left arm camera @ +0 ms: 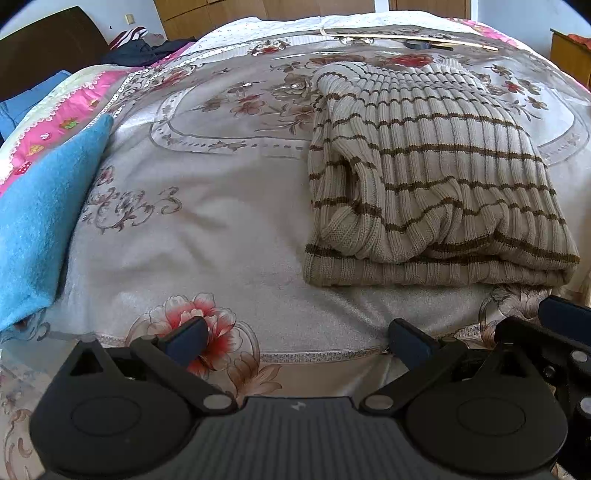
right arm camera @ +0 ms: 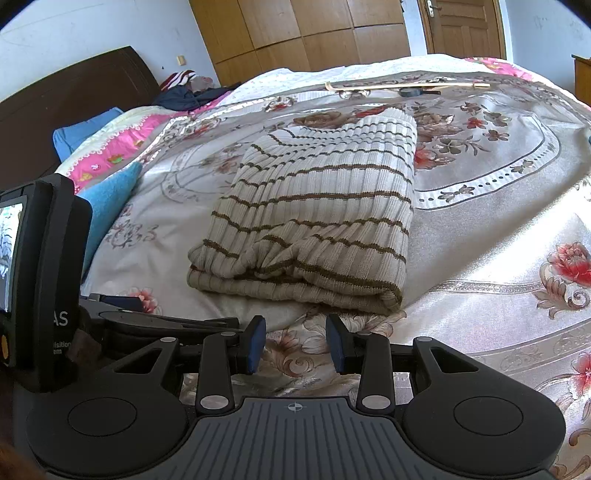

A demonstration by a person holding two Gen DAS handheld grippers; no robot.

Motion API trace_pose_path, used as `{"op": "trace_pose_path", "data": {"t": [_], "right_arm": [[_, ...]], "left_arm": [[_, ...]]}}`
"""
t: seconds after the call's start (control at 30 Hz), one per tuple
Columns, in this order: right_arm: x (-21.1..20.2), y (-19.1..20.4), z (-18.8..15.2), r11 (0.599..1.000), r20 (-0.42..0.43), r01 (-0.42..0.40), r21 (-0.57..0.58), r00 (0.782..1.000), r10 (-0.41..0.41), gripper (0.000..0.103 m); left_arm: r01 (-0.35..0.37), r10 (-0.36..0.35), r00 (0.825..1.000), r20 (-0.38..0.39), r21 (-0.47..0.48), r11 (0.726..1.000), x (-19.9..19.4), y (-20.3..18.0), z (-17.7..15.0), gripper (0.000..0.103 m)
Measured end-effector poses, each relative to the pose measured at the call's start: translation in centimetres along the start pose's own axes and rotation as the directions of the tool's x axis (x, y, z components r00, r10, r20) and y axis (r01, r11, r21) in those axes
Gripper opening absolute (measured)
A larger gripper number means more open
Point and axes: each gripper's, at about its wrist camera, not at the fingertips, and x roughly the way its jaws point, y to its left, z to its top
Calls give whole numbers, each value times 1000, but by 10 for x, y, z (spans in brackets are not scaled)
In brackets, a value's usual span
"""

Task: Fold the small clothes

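A cream ribbed sweater with brown stripes [left arm camera: 432, 177] lies folded into a thick rectangle on the floral bedspread [left arm camera: 207, 221]. It also shows in the right wrist view [right arm camera: 314, 218]. My left gripper [left arm camera: 295, 341] is open wide and empty, hovering over the bedspread in front of and left of the sweater's near edge. My right gripper [right arm camera: 295, 341] is open with a narrower gap and empty, just short of the sweater's near folded edge. The right gripper's tip shows at the right edge of the left wrist view [left arm camera: 561, 321].
A blue towel [left arm camera: 40, 225] lies at the left side of the bed. A pink quilt [right arm camera: 122, 147] and dark clothes [right arm camera: 184, 96] sit near the dark headboard [right arm camera: 74, 99]. A thin wooden stick [right arm camera: 406, 86] lies at the far end. Wooden wardrobes [right arm camera: 314, 33] stand behind.
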Motion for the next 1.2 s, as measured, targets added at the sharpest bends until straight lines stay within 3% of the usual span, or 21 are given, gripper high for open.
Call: {"op": "trace_pose_path", "data": {"t": [0.3,0.53,1.2], "right_arm": [[0,-1,0,1000,-3,-1,3,1000,1,36],[0,-3,-1,1000,-6,0,9,1000,0,36],[-1,-3,-1,1000,-5,7,14,1000,-7,36]], "left_arm": [[10,-11,999,-33,-18,1000,3,2,5,103],[16,-21,995,-102,-47,999,9,5,15,103],[-6,2,997,-83,-49,999,6,1,12,103]]}}
